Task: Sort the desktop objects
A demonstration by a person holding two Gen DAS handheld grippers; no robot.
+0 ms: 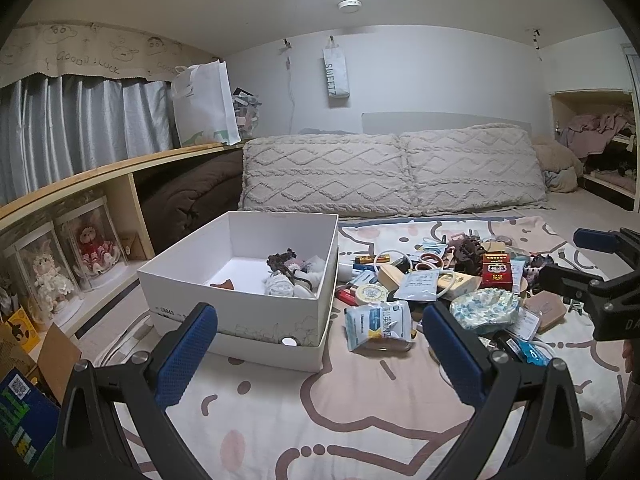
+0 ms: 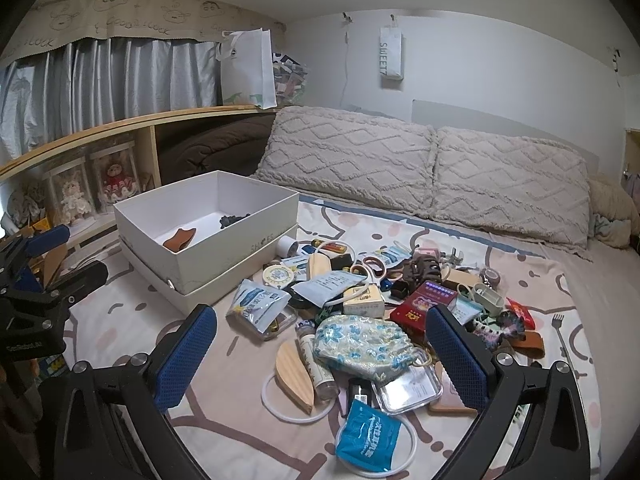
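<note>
Bedding with a pink cartoon print serves as our desk, with two knitted pillows (image 1: 392, 172) behind it. On the sheet (image 2: 248, 424) sits the white box (image 1: 244, 308), nested in its lid and already holding a few soft hair ties and a brown piece. Just right of it sprawls the pile (image 2: 360, 304): packets, rings, a red carton (image 2: 422, 307), a floral pouch (image 2: 360, 344), a wooden comb (image 2: 294, 376), a blue packet (image 2: 367, 436).

We hold both grippers spread wide and empty. Our left gripper (image 1: 320, 344) hovers in front of the box's near corner; our right gripper (image 2: 320, 348) hangs over the near edge of the pile, the pouch between its pads.

The trouble we foresee is crowding. The pouch lies on a clear card case and touches a tube, so closing on it may drag neighbours along or scatter them. Soft fabric may bunch and slip from the pads. The white rings run under other items and could snag on a lift. The mattress gives, so pressing down may tip the pile, and the box may slide if we bump its wall. Our grippers are near enough to collide over the box.
</note>
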